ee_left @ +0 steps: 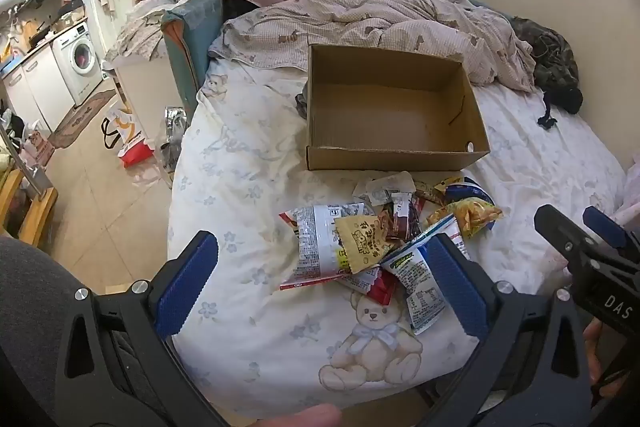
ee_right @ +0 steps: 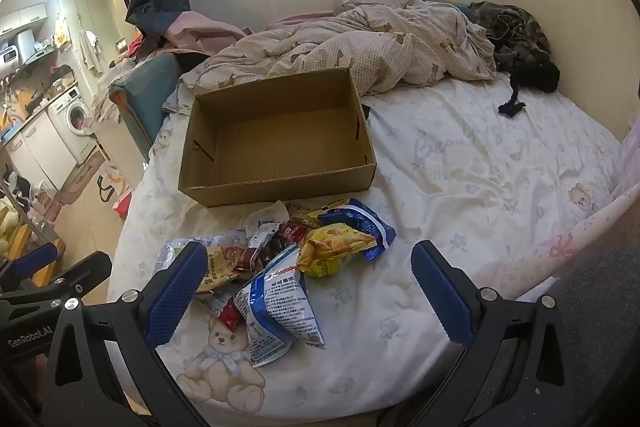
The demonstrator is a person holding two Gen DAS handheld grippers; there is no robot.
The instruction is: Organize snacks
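A pile of snack packets lies on the white bear-print sheet, also in the right wrist view. It holds a yellow chip bag, a blue-and-white packet and a white printed bag. Behind it stands an open, empty cardboard box, seen too in the right wrist view. My left gripper is open and empty, just short of the pile. My right gripper is open and empty, above the pile's near edge; it shows at the right in the left wrist view.
A crumpled checked duvet and dark clothes lie behind the box. The bed's left edge drops to a tiled floor with bags. A teal cushion stands at the bed's far left. A pink pillow lies at right.
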